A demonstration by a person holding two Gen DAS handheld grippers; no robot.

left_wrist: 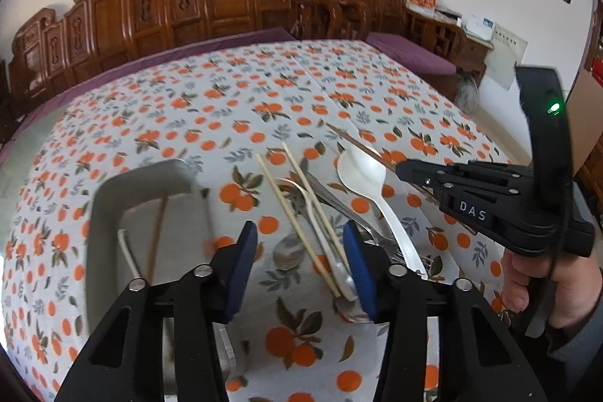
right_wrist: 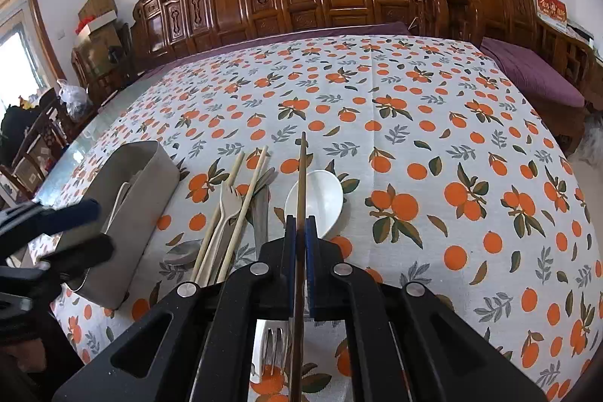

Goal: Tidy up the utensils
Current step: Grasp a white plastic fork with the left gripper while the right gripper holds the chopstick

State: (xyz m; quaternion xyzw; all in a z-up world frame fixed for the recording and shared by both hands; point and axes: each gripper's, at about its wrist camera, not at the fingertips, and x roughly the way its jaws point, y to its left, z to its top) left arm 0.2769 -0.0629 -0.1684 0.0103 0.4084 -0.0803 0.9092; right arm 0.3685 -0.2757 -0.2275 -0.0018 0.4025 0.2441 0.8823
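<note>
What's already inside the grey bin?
In the grey bin I can see a brown chopstick and a pale utensil handle. The left gripper covers its near end, so anything there is hidden.

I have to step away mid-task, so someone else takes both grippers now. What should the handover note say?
Right gripper: shut on a dark brown chopstick, held above the white spoon.
Left gripper: open, nothing between its pads, hovering between the grey tray and the pile.
Done: the tray already holds a brown chopstick and a pale utensil.
Left: drop the held chopstick in the tray, then move the pale chopsticks, beige fork, white spoon and metal spoons from the tablecloth.
</note>
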